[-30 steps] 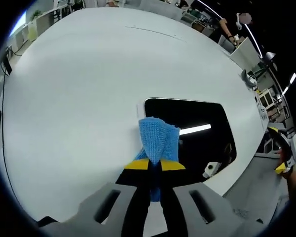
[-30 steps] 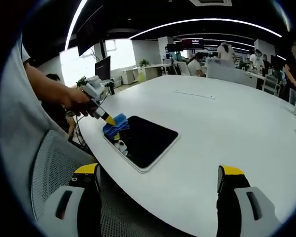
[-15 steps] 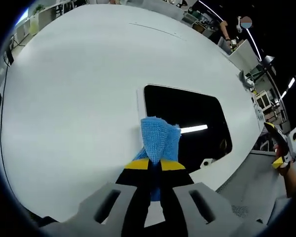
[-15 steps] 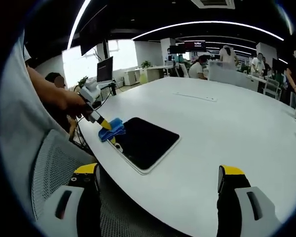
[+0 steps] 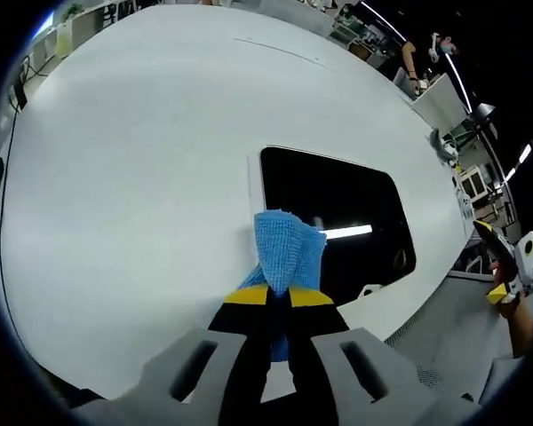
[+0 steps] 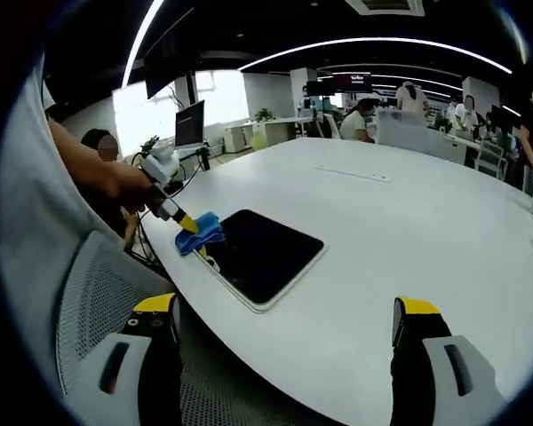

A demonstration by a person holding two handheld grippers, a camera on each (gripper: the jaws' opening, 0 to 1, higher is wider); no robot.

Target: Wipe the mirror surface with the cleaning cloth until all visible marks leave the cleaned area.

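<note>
Cloth (image 5: 287, 250) shifted slightly, dark reflective mirror (image 5: 334, 219)

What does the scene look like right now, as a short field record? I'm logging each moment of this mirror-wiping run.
surface: white table
mirror: dark rectangular mirror with a white rim, flat near the table's edge
cloth: blue cleaning cloth, clamped in the left tool, at the mirror's rim
left tool seen from the right: held by a hand, cloth end down at the mirror's corner
right tool: right tool open, holding nothing, off the table's edge and apart from the mirror
reflection: a bright light strip shows in the mirror
background: office desks, monitors, people
</note>
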